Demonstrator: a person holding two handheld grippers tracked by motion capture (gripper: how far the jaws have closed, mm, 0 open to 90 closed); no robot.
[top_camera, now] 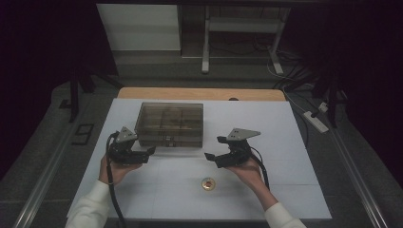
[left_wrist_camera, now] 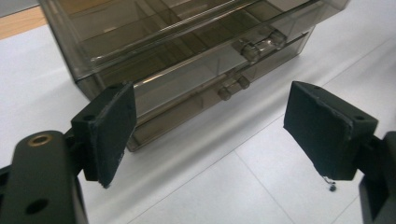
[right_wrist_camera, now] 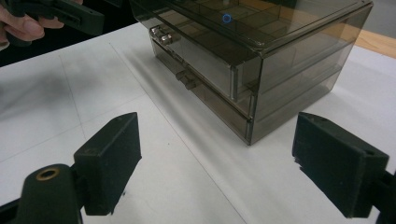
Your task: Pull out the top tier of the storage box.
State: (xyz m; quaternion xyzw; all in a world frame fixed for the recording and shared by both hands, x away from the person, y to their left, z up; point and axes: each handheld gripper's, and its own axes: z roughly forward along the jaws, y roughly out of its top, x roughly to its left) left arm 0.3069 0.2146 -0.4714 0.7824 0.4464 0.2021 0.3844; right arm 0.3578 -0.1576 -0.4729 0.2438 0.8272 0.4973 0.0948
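Sitting toward the far middle of the white counter, a smoky see-through drawer box, its two stacked drawers both pushed in, small clear handles facing the person's side, presumably so the fronts can be reached straight on. Showing through the lid in the right gripper view, a grid of compartments and a small blue ring inside the upper level. Hovering just in front of the box's near left corner, the left tongs, spread wide and gripping nothing, the pads framing the drawer fronts with the handles lying between and beyond them; likely lining up for a pull on a handle, or for steadying the box. Hanging near the box's near right side but apart from it, the right tongs, likewise gaping wide and empty, angled toward the right front corner of the box. Both pairs floating clear of the counter, touching nothing. Lying well apart from the box on the near middle of the counter, between the two forearms, a small round gold-and-red thing, too small to identify; possibly waiting to be put into a drawer, though that is only a guess.
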